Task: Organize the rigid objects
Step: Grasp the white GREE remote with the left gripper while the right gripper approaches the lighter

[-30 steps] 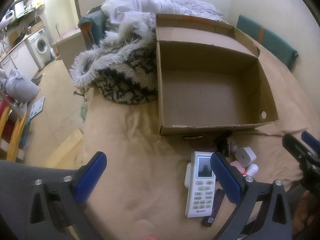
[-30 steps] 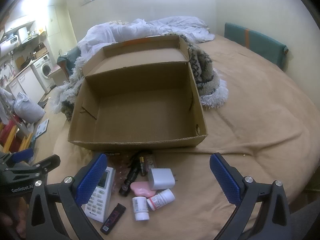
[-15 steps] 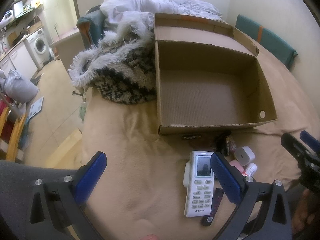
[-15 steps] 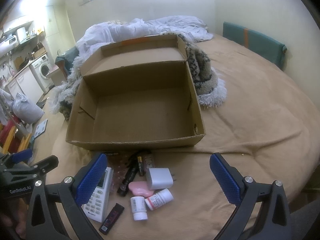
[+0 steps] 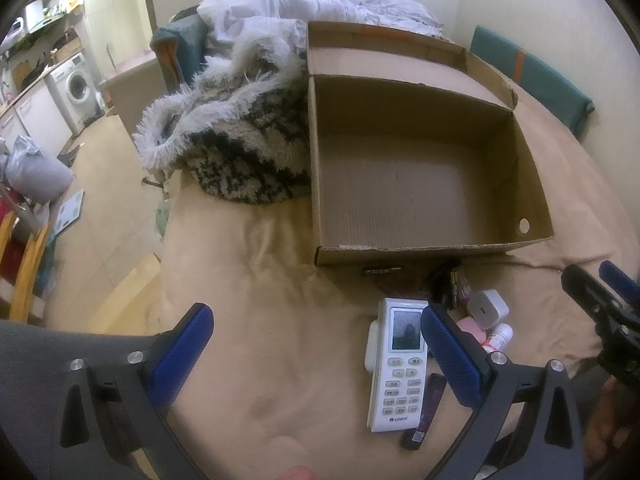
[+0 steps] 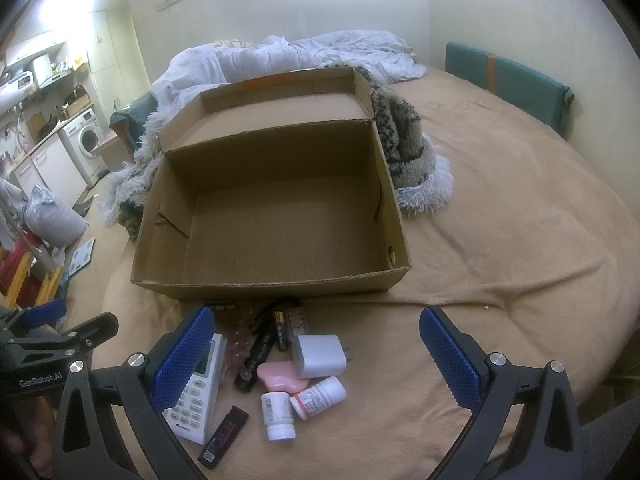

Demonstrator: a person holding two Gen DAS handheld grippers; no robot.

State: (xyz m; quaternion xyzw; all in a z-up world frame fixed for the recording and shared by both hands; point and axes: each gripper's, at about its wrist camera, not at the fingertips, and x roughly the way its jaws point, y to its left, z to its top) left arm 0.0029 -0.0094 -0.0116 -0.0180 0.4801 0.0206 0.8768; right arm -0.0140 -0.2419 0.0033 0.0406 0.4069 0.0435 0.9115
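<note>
Left wrist view: left gripper (image 5: 316,354) spread wide, holding nothing, over the tan bedspread (image 5: 248,280) — white remote (image 5: 398,364) lies flat just in front of the empty cardboard box (image 5: 420,248), long axis toward the box, screen end nearest it. Right wrist view: right gripper (image 6: 316,354) also spread wide and empty above the clutter — charger (image 6: 319,356), pink case (image 6: 280,376), two pill bottles (image 6: 298,402), black lighter (image 6: 223,436) alongside the remote.

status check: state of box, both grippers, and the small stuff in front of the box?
cardboard box: open, nothing inside
left gripper: open, holding nothing
right gripper: open, holding nothing
remote control: flat, face up
two pill bottles: lying on their sides, capped
white charger: lying flat
</note>
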